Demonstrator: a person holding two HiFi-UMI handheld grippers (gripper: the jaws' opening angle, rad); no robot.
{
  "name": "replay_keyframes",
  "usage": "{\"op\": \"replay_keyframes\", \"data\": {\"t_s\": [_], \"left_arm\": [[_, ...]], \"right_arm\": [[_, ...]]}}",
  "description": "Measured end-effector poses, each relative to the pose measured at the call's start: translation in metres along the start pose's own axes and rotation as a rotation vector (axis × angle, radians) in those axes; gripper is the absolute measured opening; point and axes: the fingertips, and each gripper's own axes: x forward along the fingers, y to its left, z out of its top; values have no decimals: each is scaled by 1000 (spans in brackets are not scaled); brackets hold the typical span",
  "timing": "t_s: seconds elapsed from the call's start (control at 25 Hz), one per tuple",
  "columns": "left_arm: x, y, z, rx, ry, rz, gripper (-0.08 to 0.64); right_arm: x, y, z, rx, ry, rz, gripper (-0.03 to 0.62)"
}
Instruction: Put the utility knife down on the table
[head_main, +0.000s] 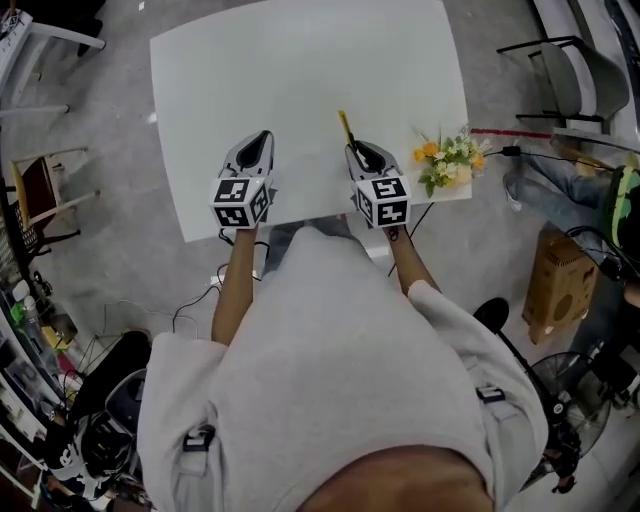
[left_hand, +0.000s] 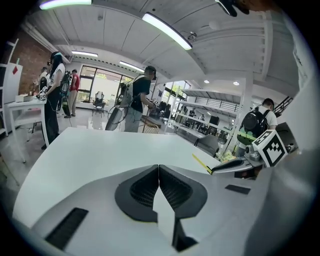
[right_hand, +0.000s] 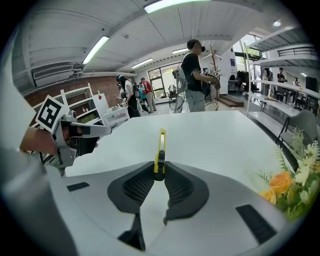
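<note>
Over the white table (head_main: 300, 80), your right gripper (right_hand: 159, 170) pinches the tail of a probably light, rigid, slick utility knife (right_hand: 160, 145); your left gripper (left_hand: 158, 172) is pressed together, empty.

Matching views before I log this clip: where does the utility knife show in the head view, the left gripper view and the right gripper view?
Head view: utility knife just right of centre, sticking out ahead of the right gripper.
Left gripper view: utility knife right of centre, a thin yellow strip ahead of the right gripper.
Right gripper view: utility knife dead centre, clamped between the jaws.
Shared landmark: the white table.
</note>
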Motion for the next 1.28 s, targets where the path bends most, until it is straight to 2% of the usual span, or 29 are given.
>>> {"op": "replay_keyframes", "data": {"t_s": [0.4,0.96,1.28], "left_arm": [[-12,7,-12,-21,5,19,20],[-28,21,-20,-49,-7,47,20],[-34,23,-25,-57,-10,56,20]], "right_arm": [[33,11,-3,-51,58,32,83],[94,13,30,-139,112,45,83],[121,2,20,-162,243,6,83]]}}
